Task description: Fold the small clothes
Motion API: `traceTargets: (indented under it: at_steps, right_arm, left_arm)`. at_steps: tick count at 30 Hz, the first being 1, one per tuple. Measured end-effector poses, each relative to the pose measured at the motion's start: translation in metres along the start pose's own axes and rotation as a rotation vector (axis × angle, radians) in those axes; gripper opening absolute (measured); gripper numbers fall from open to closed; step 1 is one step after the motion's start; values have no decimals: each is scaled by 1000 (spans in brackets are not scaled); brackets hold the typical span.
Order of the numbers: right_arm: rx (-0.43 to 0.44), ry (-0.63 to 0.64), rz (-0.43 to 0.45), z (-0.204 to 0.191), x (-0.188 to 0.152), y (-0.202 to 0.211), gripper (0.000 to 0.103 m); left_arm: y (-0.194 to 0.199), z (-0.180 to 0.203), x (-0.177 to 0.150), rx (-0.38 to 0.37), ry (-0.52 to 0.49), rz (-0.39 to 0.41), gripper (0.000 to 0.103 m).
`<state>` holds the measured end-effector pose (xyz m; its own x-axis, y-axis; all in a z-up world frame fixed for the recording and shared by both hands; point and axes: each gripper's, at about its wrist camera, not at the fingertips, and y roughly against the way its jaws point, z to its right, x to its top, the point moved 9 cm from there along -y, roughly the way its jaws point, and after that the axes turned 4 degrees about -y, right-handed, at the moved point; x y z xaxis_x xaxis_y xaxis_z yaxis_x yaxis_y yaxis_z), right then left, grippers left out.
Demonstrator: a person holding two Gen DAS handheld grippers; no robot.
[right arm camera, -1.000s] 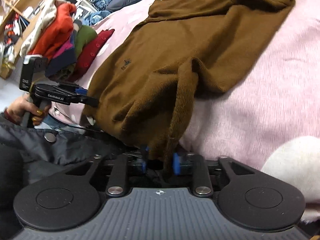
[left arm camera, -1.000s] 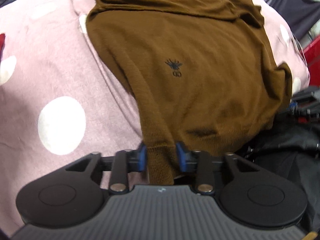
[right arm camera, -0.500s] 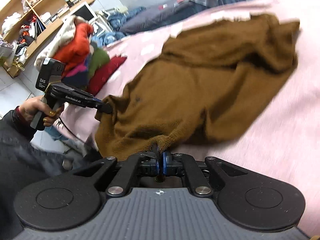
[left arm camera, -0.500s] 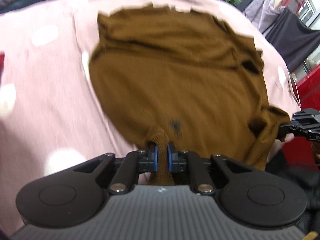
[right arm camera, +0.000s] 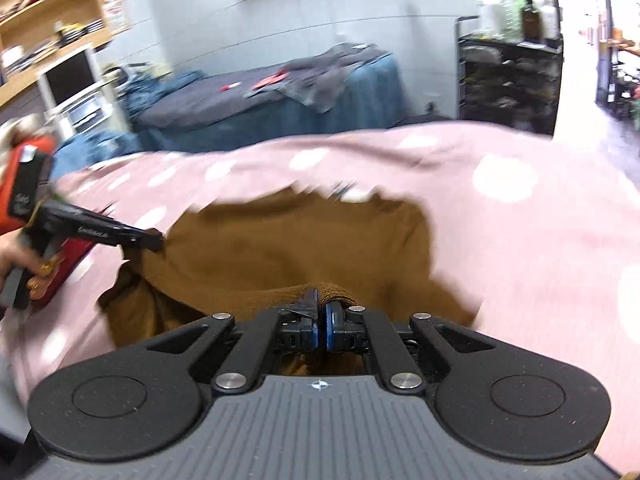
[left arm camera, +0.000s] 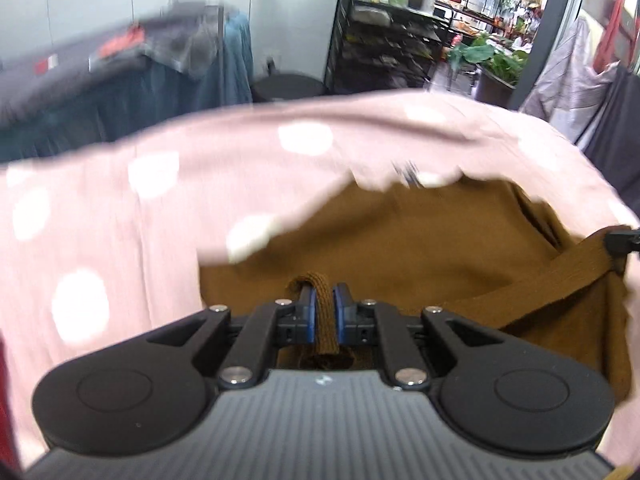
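1. My left gripper (left arm camera: pixel 323 307) was clamped on a ribbed edge of the brown sweater (left arm camera: pixel 420 240); the fabric strip ran between the blue pads (left arm camera: pixel 308 312), low centre of the left wrist frame.
2. My right gripper (right arm camera: pixel 321 322) was pinched tight on another bunched edge of the same sweater (right arm camera: pixel 288 248), low centre of the right wrist frame.
3. The sweater lay on the pink polka-dot cover (left arm camera: pixel 120 220), filling the centre and right of the left view. Its hem stretched taut toward the right edge, where the other gripper's tip held it.
4. In the right view, the left gripper (right arm camera: pixel 154 240) showed at mid left, with my left hand (right arm camera: pixel 12 252) on its handle.
5. Both frames were motion-blurred, and the sweater's far edge was smeared.
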<state>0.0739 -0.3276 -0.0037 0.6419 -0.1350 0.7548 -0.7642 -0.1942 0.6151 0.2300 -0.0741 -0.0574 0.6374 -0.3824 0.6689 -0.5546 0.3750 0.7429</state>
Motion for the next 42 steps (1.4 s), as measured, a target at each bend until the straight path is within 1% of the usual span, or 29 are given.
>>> traceTargets:
  at_steps: [2,3,5,8,10,11,12,13,15,16,17,18,19,20,21,22,24,25,27,28,29,30,32,33,35,39,42]
  right_arm:
    - [-49,-17,28,13,22,-11,7]
    - [-65,-21,33,17,31,-18,7]
    - [-110,-13,48,25,46,-30,7]
    - [-171,-35,16,38,53,-57,7]
    - [-188,-42,0,42,54,-72,7]
    - [-205,-40,-5,46,53,-75,7]
    - [-221,-43,-13,50,53,-81,7]
    - [-234,-42,-19,53,51,-85,10]
    - [-262,-61,-6,62,49,-84,28]
    - [-276,-74,18,66,48,-80,40]
    - [-292,-83,48,70,50,-75,47]
    - [-312,-80,80,71,53,-70,60]
    - [-333,-54,115,69,54,-62,71]
    - [-343,-8,156,63,55,-54,74]
    - [-325,45,188,53,55,-47,77]
    - [-288,96,209,39,53,-42,83]
    - [-194,179,208,11,41,-37,91]
    - [-138,210,186,-4,32,-38,92]
    - [-35,266,112,-28,11,-46,92]
    - [-5,292,71,-36,0,-52,92]
    - [1,322,39,-43,-11,-57,92]
    - [-13,349,16,-46,-18,-61,92]
    - [-55,365,-32,-43,-27,-66,96]
    - [-74,350,-43,-38,-29,-65,97]
    - [-81,313,-53,-28,-29,-59,103]
    - [-133,301,-65,-4,-31,-51,103]
    - [-153,284,-67,7,-35,-45,103]
  left_arm:
    - [-16,-7,28,28,21,-3,9]
    - [-24,-9,39,24,36,-10,9]
    - [-45,-13,55,44,45,-44,9]
    - [-73,-24,66,109,55,-89,12]
    - [-82,-30,69,151,58,-84,13]
    - [-85,-33,70,178,48,-77,18]
    - [-87,-39,71,206,43,-72,33]
    - [-86,-45,72,236,50,-64,60]
    - [-78,-56,74,287,57,-23,86]
    - [-73,-60,74,306,48,0,88]
    - [-65,-62,76,321,30,18,88]
    - [-57,-60,75,324,6,34,88]
    - [-50,-54,74,317,-19,50,88]
    - [-42,-46,71,301,-39,67,88]
    - [-34,-35,65,271,-56,80,88]
    - [-27,-21,59,230,-74,92,88]
    - [-19,9,42,167,-122,97,88]
    - [-22,23,33,146,-161,81,88]
    - [-32,42,18,156,-201,56,88]
    - [-40,47,12,159,-214,36,87]
    - [-50,51,5,156,-219,8,87]
    - [-58,52,1,154,-214,-17,87]
    - [-68,49,-6,176,-207,-34,87]
    - [-71,46,-8,195,-208,-39,87]
    - [-75,35,-8,229,-213,-51,88]
    - [-73,12,-9,266,-189,-69,94]
    - [-71,0,-12,290,-182,-76,95]
